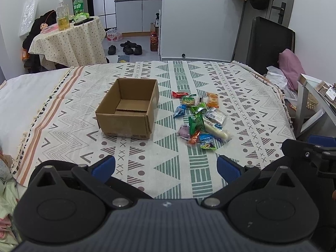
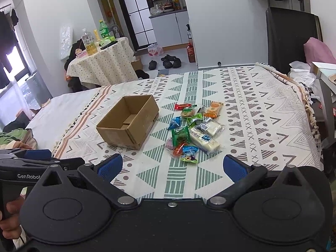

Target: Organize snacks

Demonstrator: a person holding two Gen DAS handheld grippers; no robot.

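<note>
Cardboard box (image 1: 128, 107): I find it on the bedspread (image 1: 241, 96), centre-left of frame, open side up. Pile of snack packets (image 1: 199, 117): on the bedspread just right of the box, not touching it. Small round table (image 1: 69, 40): upper left, behind the bed, bottles (image 1: 63, 17) on top. Shoes (image 1: 126, 47): on the floor, upper centre, right of the table.

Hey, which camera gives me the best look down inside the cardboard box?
The left wrist view. It faces the cardboard box squarely over its near wall, so the bare floor and its inner flap show. The right wrist view sees the box from a corner, at an angle, and its near wall hides more of the floor.
</note>
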